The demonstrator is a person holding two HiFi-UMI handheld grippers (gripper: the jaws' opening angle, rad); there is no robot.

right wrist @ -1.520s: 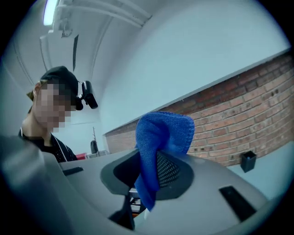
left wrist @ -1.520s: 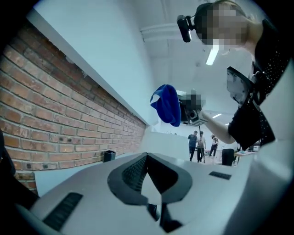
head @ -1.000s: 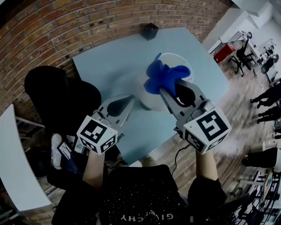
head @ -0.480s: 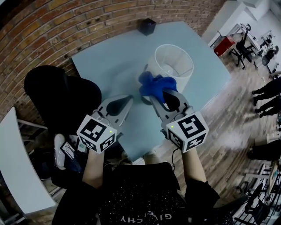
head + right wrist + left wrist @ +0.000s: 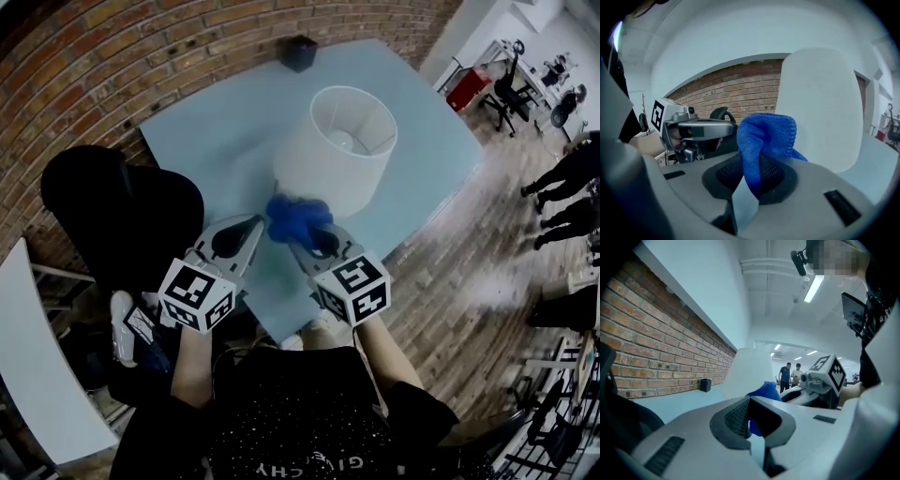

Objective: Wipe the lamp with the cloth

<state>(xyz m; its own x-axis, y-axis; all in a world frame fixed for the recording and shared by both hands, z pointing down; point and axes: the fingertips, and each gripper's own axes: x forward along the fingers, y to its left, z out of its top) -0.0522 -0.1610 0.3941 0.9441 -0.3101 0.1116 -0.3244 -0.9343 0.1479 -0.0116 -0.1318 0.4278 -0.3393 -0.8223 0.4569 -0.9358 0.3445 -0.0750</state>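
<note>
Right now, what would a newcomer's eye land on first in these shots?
First, the bright blue cloth, bunched and clamped in the right gripper near the table's front edge. Just behind it, the big white lamp stands on the pale blue table, with a brick wall beyond.

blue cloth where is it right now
In the head view the blue cloth is clamped in the right gripper at centre, on the near side of the white lamp, with the left gripper beside it.
</note>
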